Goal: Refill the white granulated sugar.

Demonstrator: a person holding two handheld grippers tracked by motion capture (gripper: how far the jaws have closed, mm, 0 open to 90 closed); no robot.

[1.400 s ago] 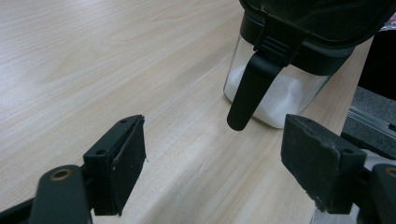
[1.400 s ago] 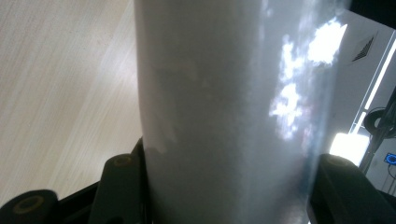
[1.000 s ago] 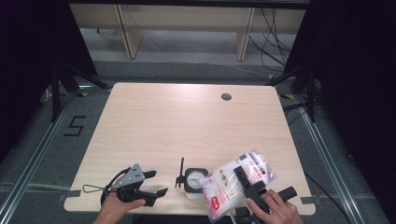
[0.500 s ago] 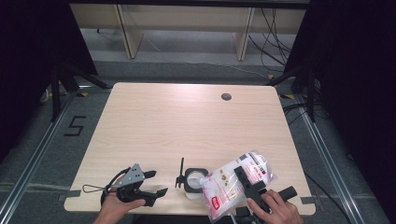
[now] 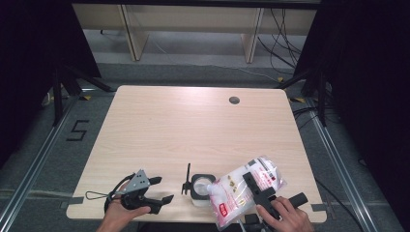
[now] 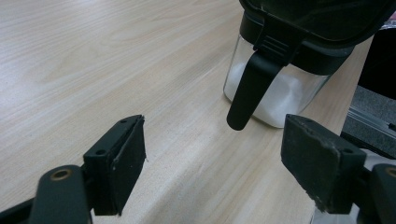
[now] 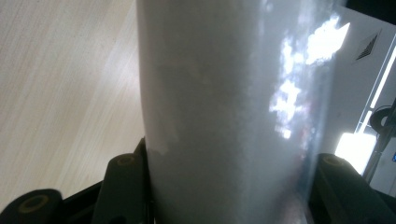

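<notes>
Glass jar (image 5: 200,189): black flip lid standing open, white granules inside; stands at the near edge of the desk (image 5: 193,130). Plastic bag (image 5: 244,188) of white granules, red print: just right of the jar, tilted with its low corner at the jar's mouth, clamped between the jaws of the right claw (image 5: 261,193), which have just been closing a little. Left claw (image 5: 162,189): left of the jar, jaws apart, nothing between them, pointing toward the jar.
</notes>
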